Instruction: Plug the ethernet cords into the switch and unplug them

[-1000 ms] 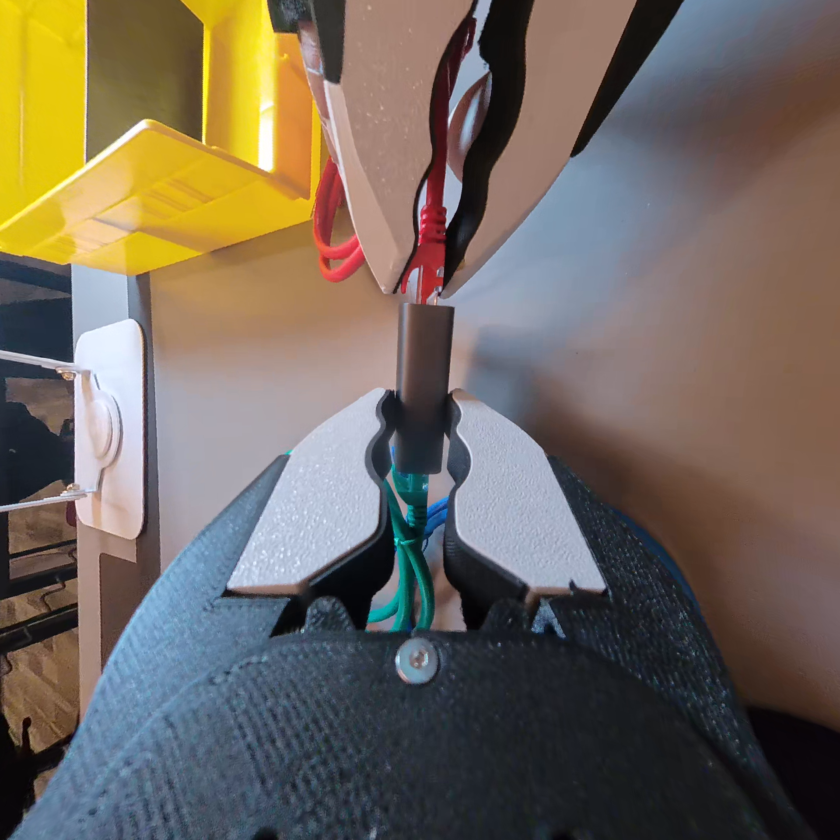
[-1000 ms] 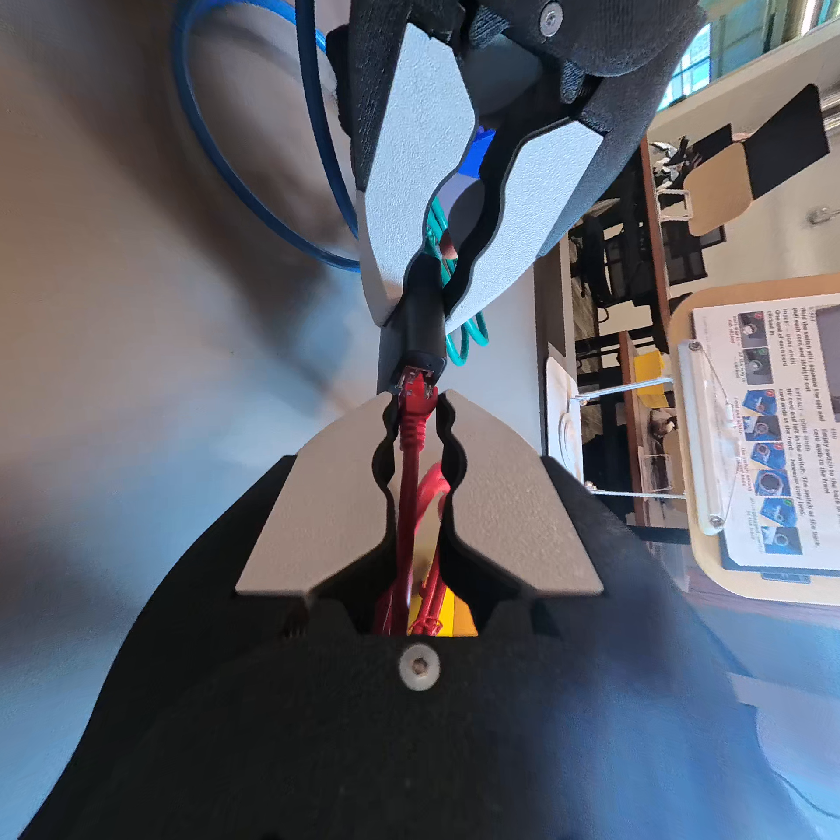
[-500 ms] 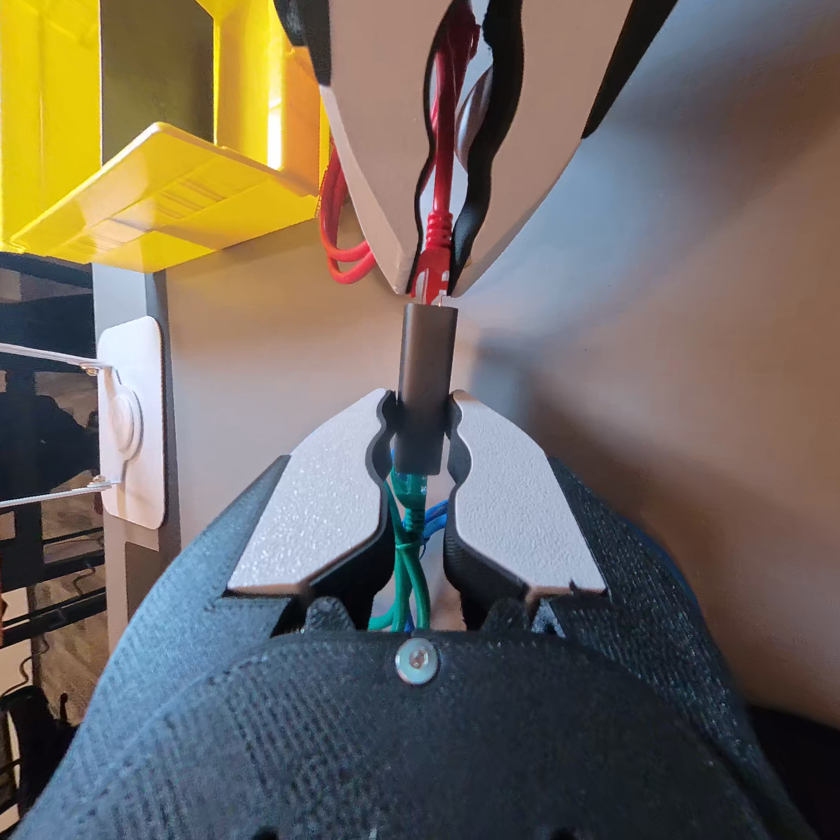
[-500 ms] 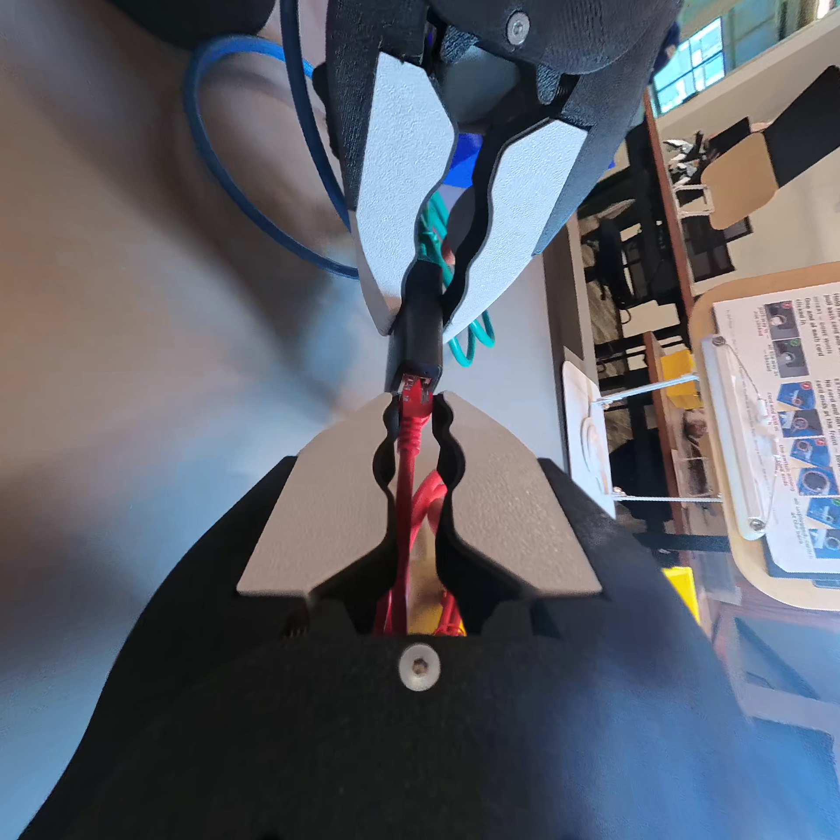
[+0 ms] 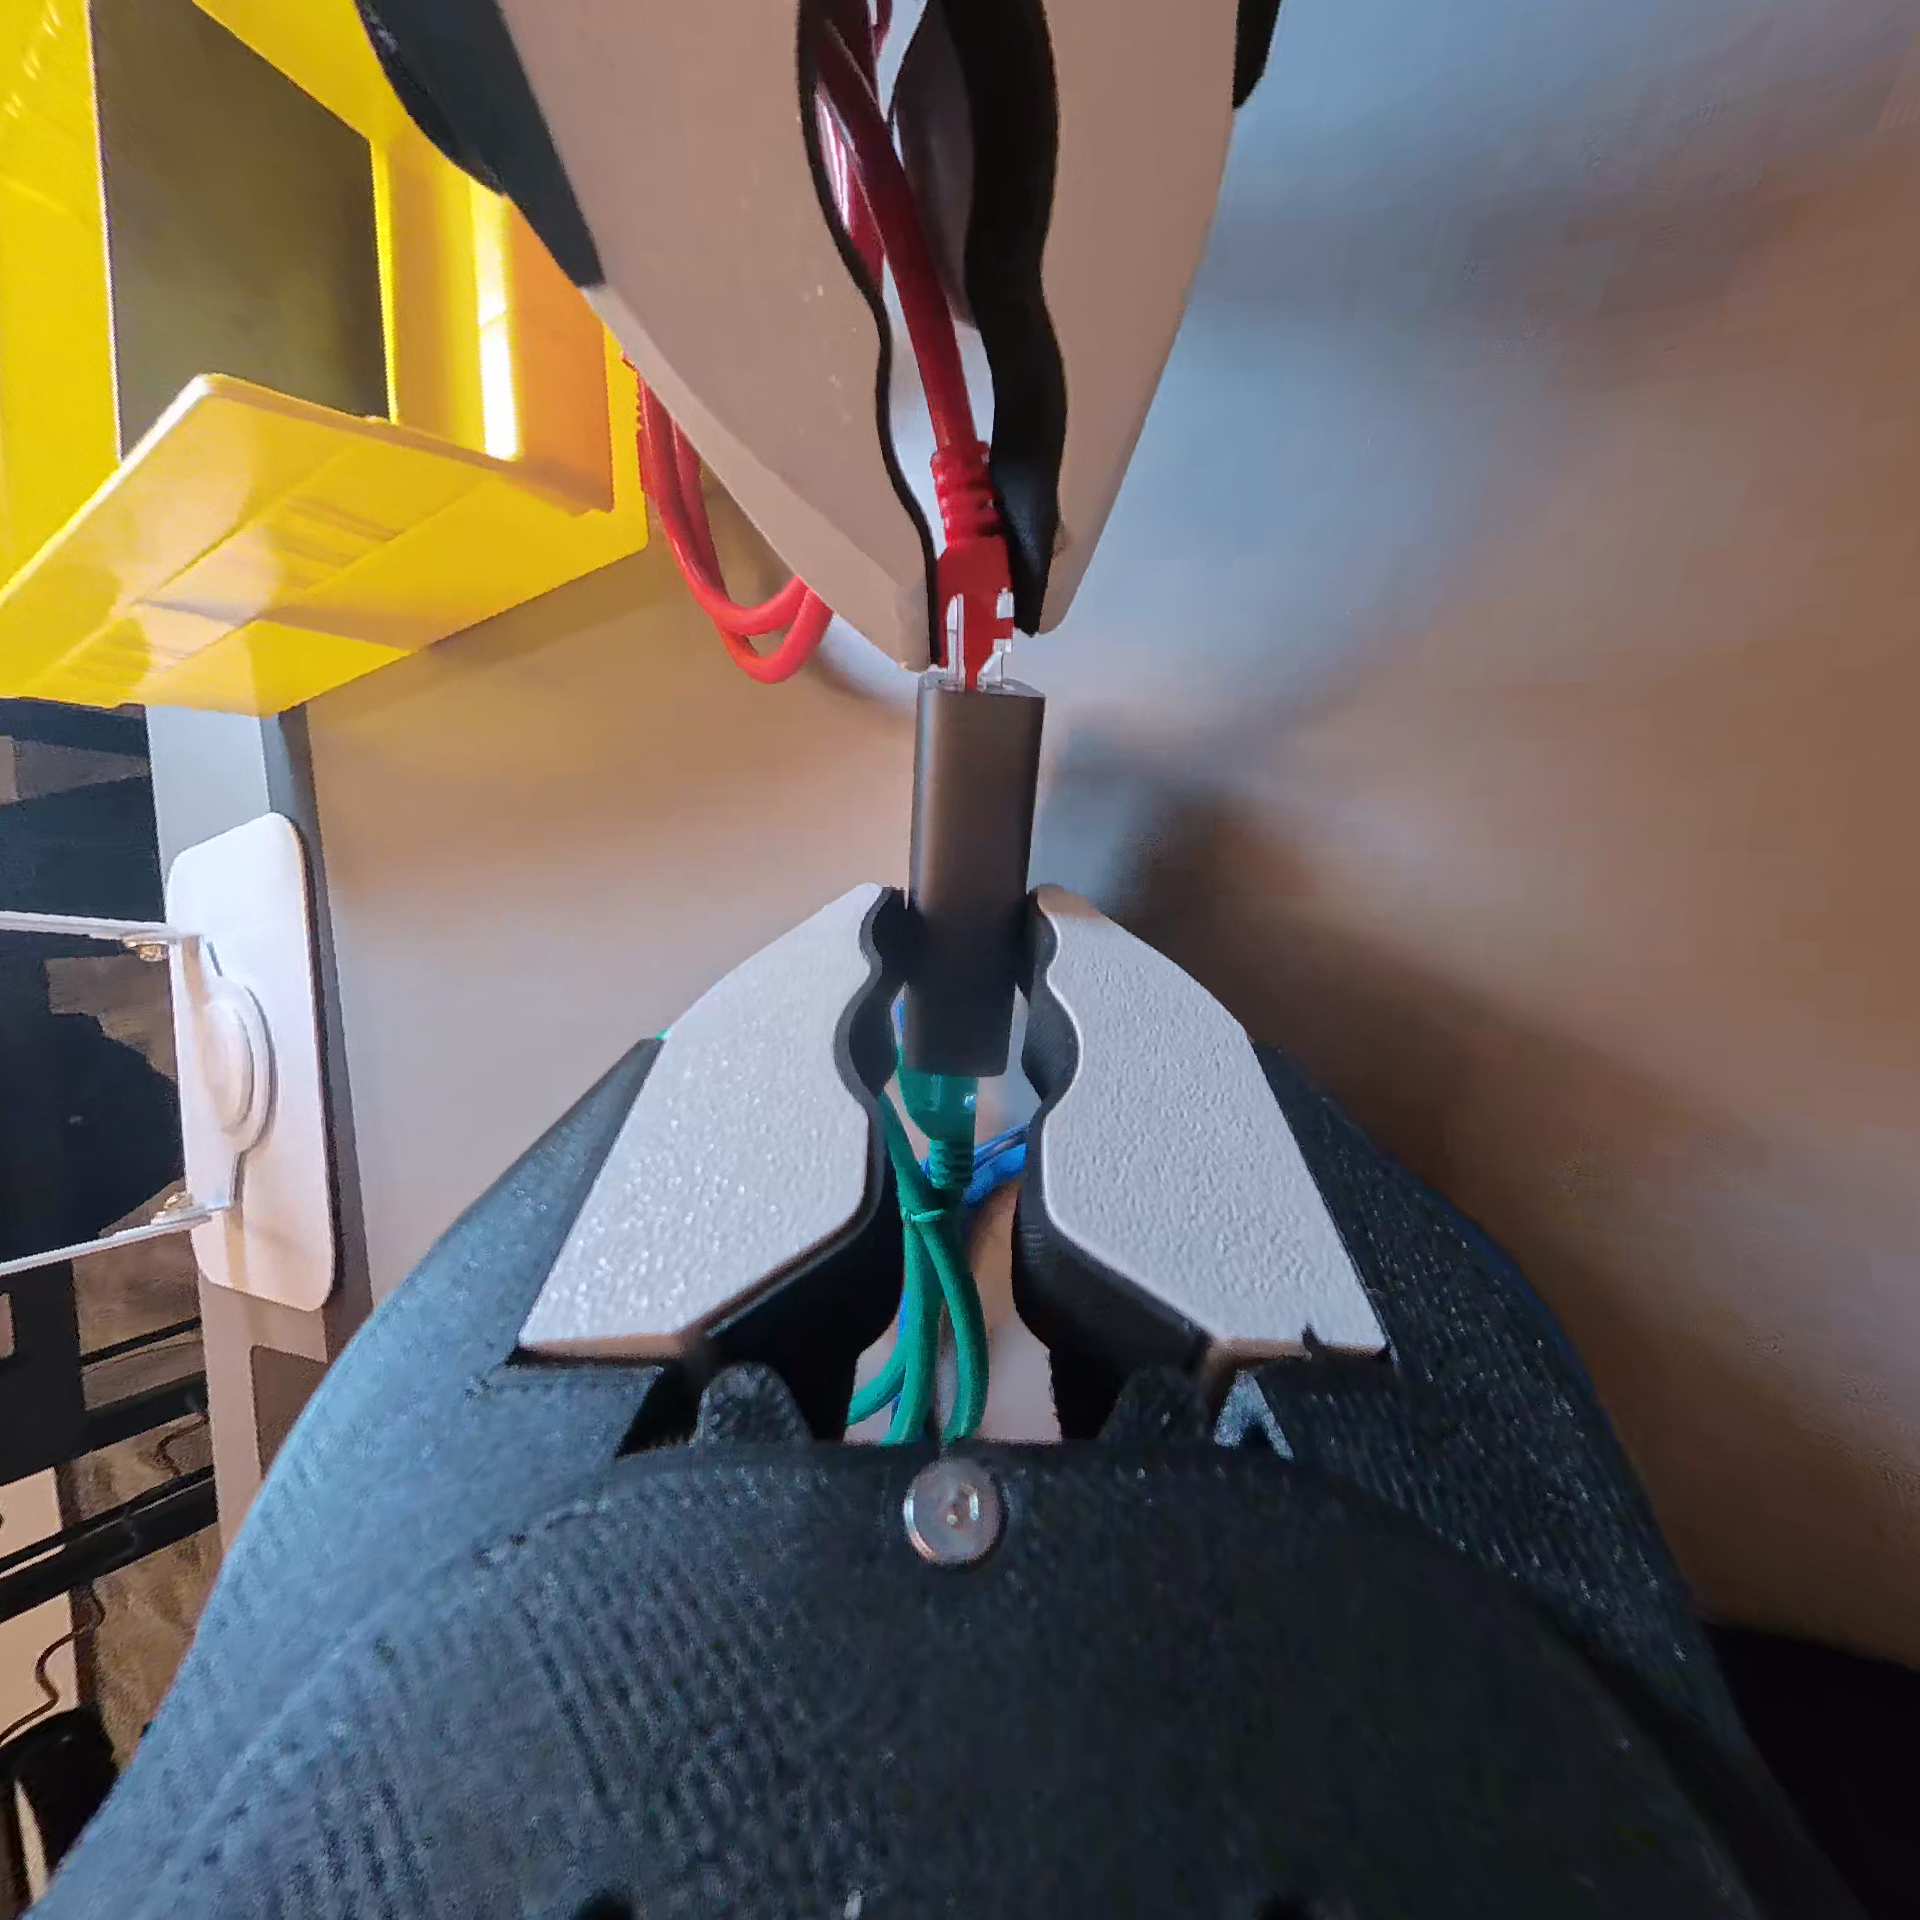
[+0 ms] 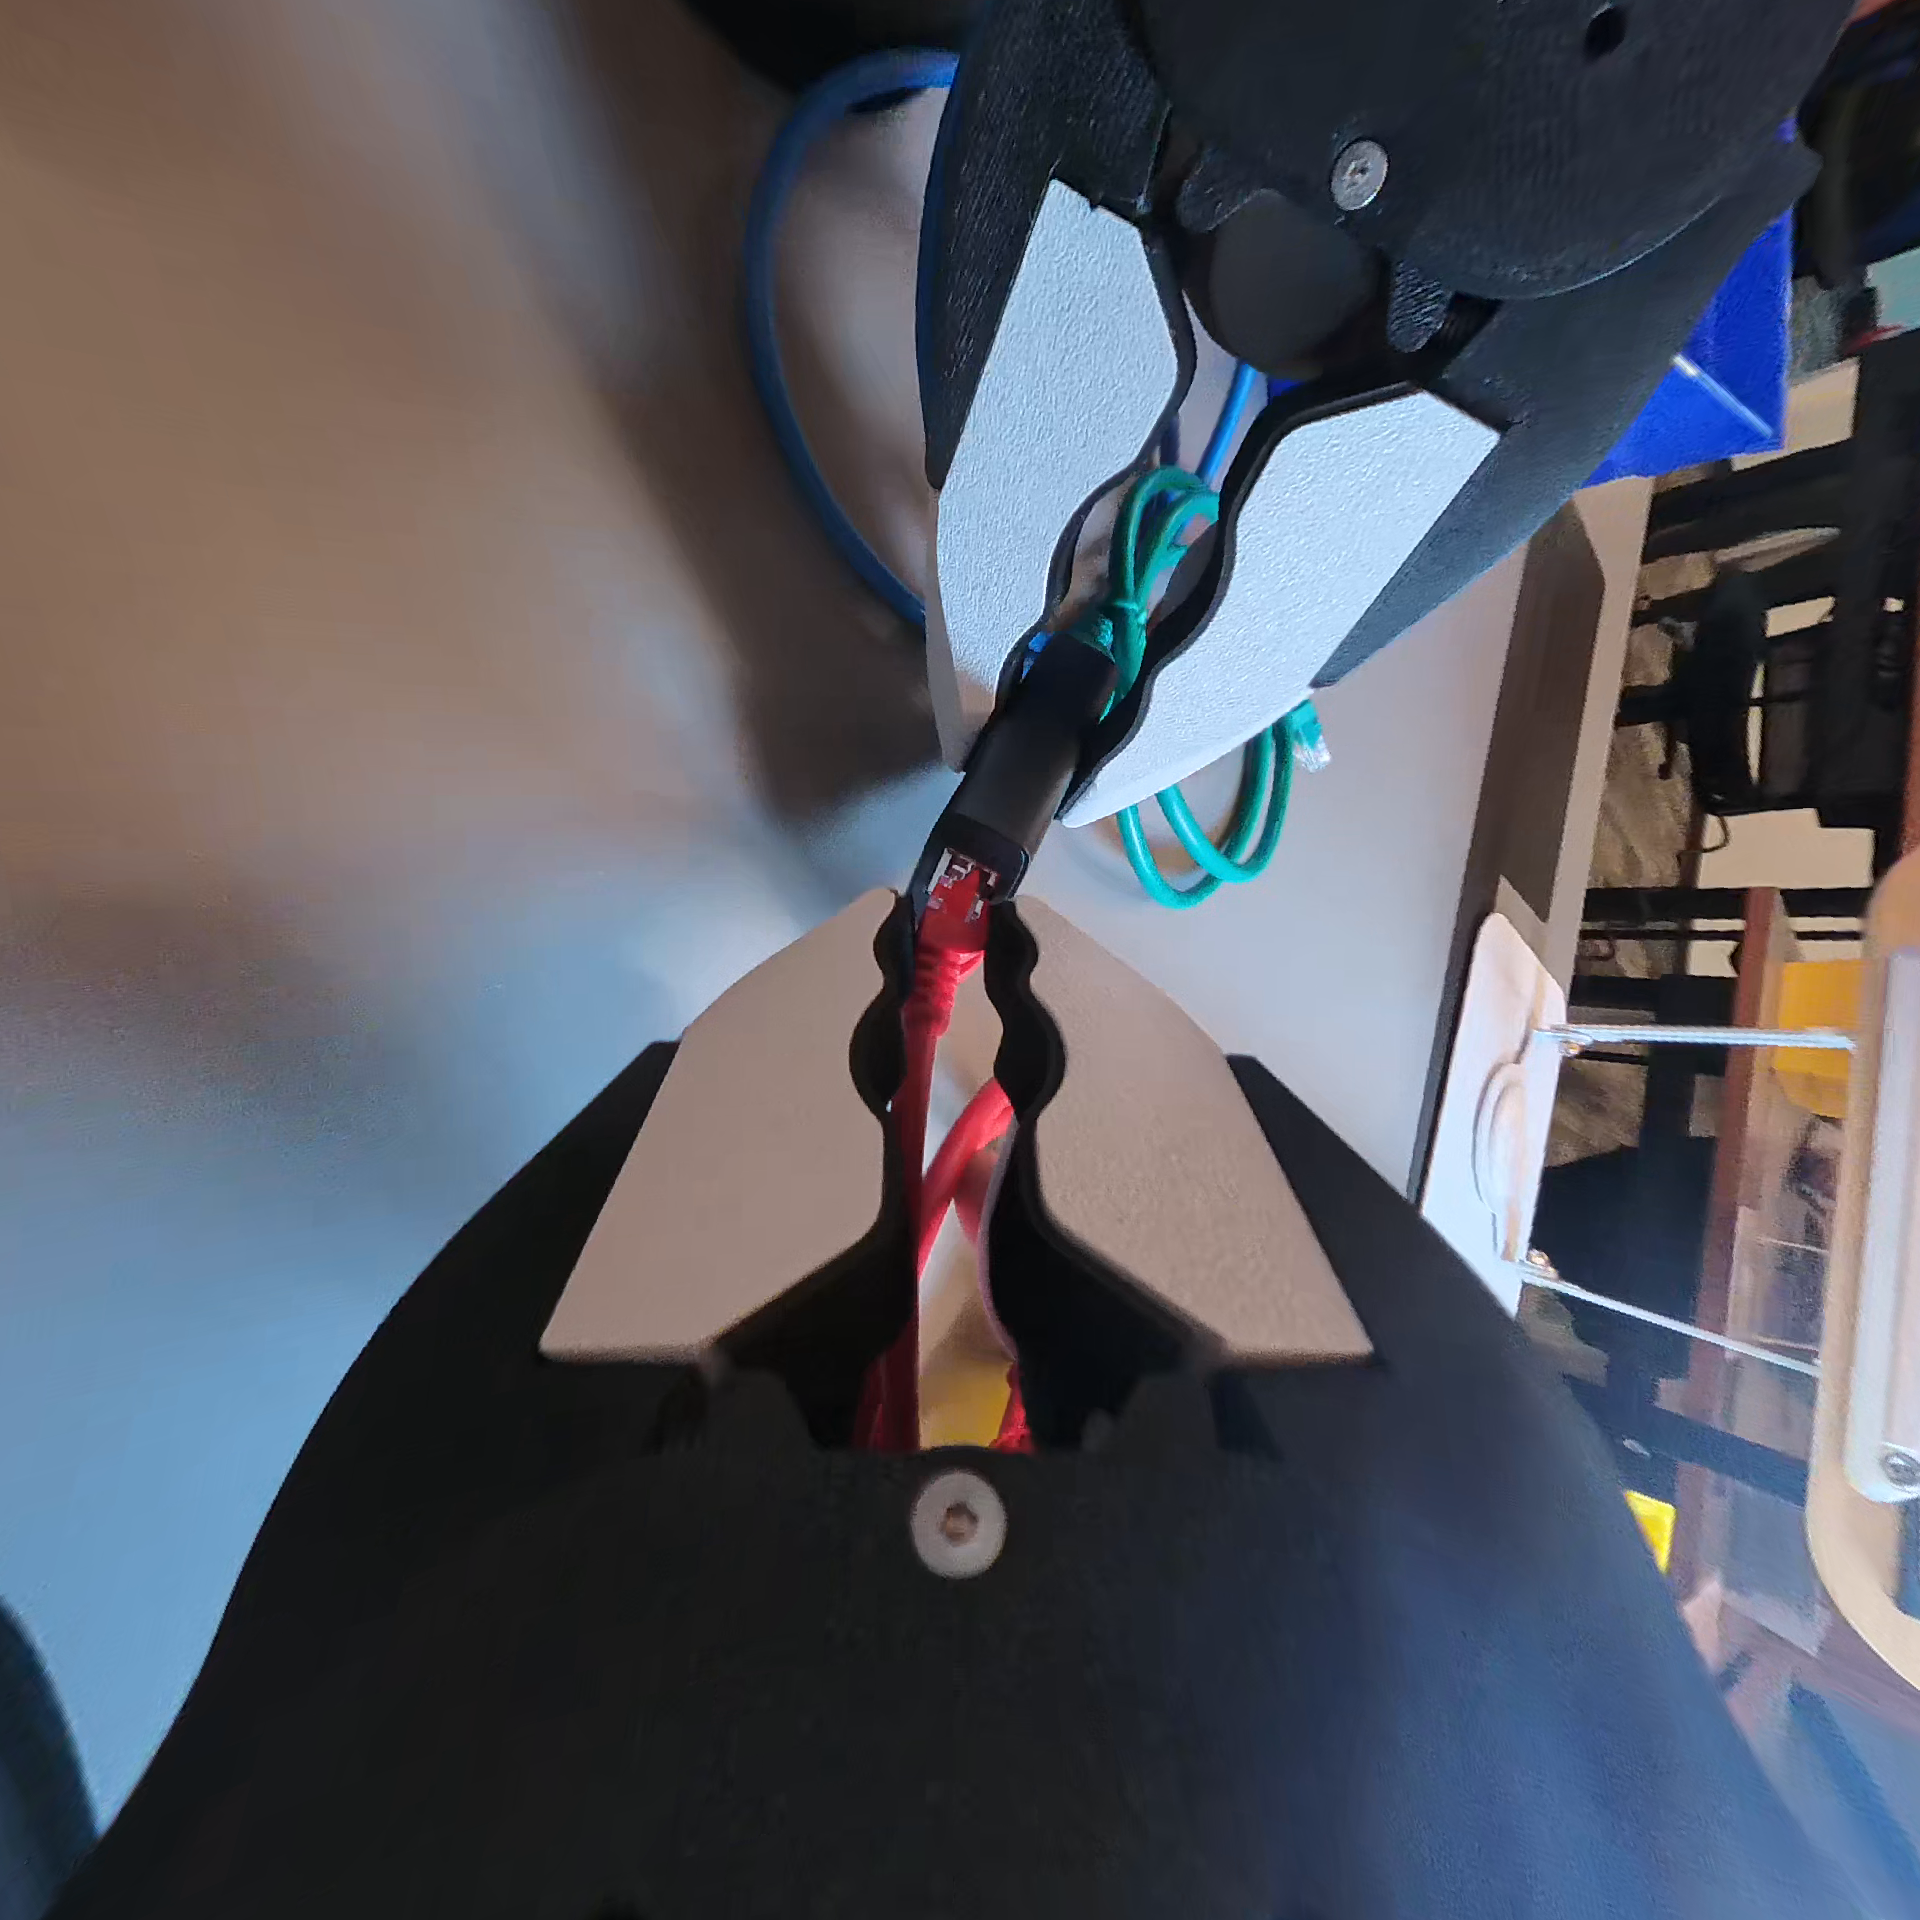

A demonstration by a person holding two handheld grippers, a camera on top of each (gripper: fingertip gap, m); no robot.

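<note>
My left gripper (image 5: 961, 920) is shut on a small black switch (image 5: 971, 831), held upright. A green ethernet cord (image 5: 940, 1195) is plugged into its near end, with a blue cord behind it. My right gripper (image 6: 951, 914) is shut on the red ethernet cord (image 6: 930, 997) just behind its plug. The red plug's tip sits in the switch's open far port (image 6: 971, 857). In the left wrist view the right gripper (image 5: 977, 634) comes down from above with the red plug (image 5: 977, 613). In the right wrist view the left gripper (image 6: 1039, 758) holds the switch (image 6: 1023, 753) at a slant.
A yellow bin (image 5: 281, 520) stands at the upper left, and a loop of red cord (image 5: 748, 613) lies beside it. A loop of green cord (image 6: 1216, 821) and a blue cord (image 6: 790, 416) lie on the grey table. A white stand (image 5: 249, 1060) sits at the table's edge.
Both grippers kept their grip. The right gripper has closed in on the left one and turned, so the switch now slants in its view. The red plug stays at the port mouth.
</note>
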